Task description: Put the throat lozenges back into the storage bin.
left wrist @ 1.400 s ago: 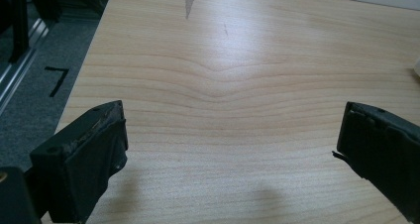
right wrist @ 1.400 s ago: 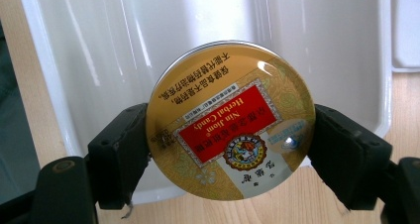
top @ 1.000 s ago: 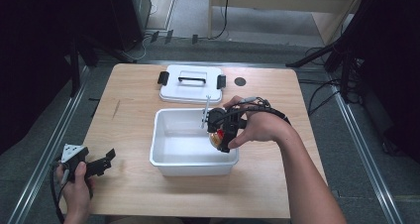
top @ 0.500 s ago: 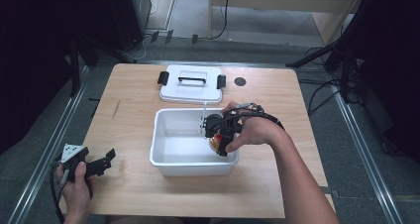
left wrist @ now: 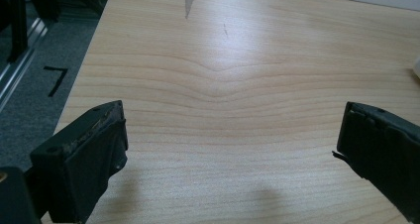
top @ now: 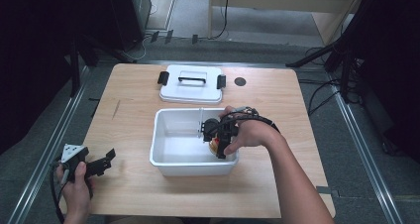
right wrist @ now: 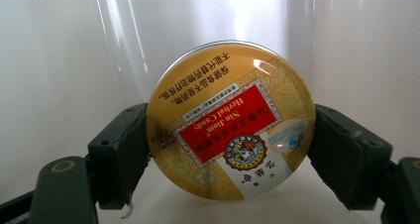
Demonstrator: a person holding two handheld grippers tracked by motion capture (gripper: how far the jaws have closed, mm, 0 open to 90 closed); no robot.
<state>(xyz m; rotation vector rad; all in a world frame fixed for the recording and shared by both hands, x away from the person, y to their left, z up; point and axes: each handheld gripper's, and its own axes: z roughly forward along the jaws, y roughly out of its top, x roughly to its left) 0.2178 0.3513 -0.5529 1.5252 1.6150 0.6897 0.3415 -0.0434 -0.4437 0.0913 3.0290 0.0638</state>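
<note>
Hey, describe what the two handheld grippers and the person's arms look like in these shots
Both grippers are black with two blocky jaws faced with dark pads. The left gripper carries a grey three-cornered plate on top and trails a black cable. The right gripper has black cables looping over the hand. Both forearms are bare, with no sleeves showing.

Bin (top: 163,159) walls hem right gripper (top: 216,140); left tabletop (top: 124,125) open.

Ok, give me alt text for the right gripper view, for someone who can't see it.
A round gold candy tin with a red label is clamped at its sides by the right gripper, lid facing the camera. Behind it rise the glossy white walls of a plastic bin.
</note>
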